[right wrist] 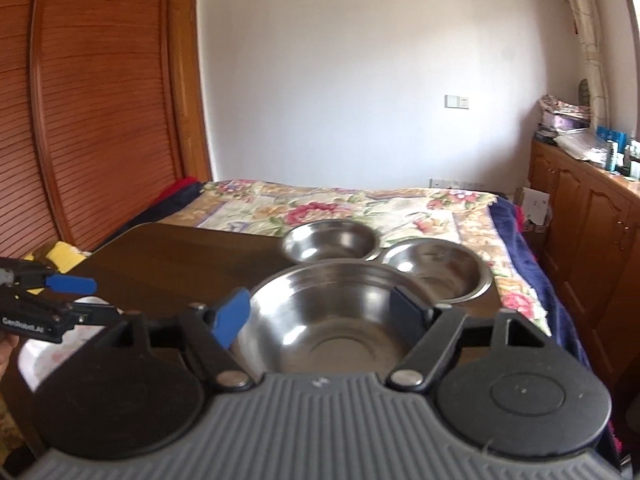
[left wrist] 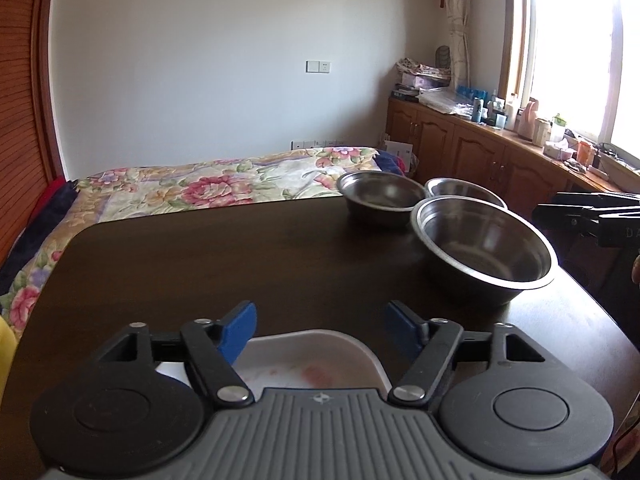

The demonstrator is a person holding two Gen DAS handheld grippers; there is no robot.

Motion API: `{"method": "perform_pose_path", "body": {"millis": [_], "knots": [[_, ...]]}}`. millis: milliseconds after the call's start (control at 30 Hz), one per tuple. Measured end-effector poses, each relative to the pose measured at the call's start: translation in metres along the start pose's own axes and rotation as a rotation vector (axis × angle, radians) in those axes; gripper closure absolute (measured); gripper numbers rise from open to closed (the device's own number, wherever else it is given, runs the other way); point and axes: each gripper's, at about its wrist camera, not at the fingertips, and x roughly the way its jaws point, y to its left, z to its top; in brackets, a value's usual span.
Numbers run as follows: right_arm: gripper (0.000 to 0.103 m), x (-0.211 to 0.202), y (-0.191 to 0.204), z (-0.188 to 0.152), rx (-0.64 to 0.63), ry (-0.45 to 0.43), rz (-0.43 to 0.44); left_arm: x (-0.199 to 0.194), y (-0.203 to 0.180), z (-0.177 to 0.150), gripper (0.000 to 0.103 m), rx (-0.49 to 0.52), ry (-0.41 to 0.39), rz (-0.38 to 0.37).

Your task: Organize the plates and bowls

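1. Steel bowls, three of them, are sitting on the dark wooden table (left wrist: 240, 256), clustered toward its far right part.
2. Nearest the grippers, the large bowl (left wrist: 484, 248) is standing upright, with the left small bowl (left wrist: 380, 196) behind it and the right small bowl (left wrist: 464, 190) partly hidden behind its rim; all three are standing close together, though I cannot tell whether they are touching.
3. Down at the near edge, a white plate (left wrist: 308, 364) with faint pink marks is lying flat on the table, well apart from the bowls.
4. Above that plate, the left gripper (left wrist: 320, 320) is hovering with its blue fingers (left wrist: 240, 330) spread wide, gripping nothing.
5. From its own camera, the right gripper (right wrist: 320, 316) is hanging over the large bowl, its blue-tipped fingers (right wrist: 232, 316) standing wide apart on either side of the bowl's rim; whether they are touching the steel I cannot tell.
6. Beyond the table, a bed with a floral quilt (left wrist: 208, 188) is lying against the white wall, and wooden cabinets (left wrist: 460, 140) are running under the window on the right.
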Motion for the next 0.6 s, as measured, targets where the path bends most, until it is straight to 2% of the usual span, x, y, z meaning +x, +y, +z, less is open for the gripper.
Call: {"method": "perform_pose_path", "body": {"millis": [167, 300, 467, 600], "knots": [[0.013, 0.002, -0.028, -0.002, 0.028, -0.006, -0.019, 0.014, -0.020, 0.007, 0.009, 0.007, -0.012, -0.016], [0.000, 0.008, -0.046, -0.005, 0.035, -0.003, -0.049, 0.026, -0.033, 0.013, 0.006, 0.009, -0.003, -0.035], [0.000, 0.019, -0.062, -0.011, 0.013, 0.001, -0.082, 0.042, -0.051, 0.021, 0.005, 0.016, -0.002, -0.051], [0.000, 0.028, -0.076, -0.018, 0.051, 0.023, -0.036, 0.055, -0.062, 0.025, 0.005, 0.019, 0.000, -0.047]]}}
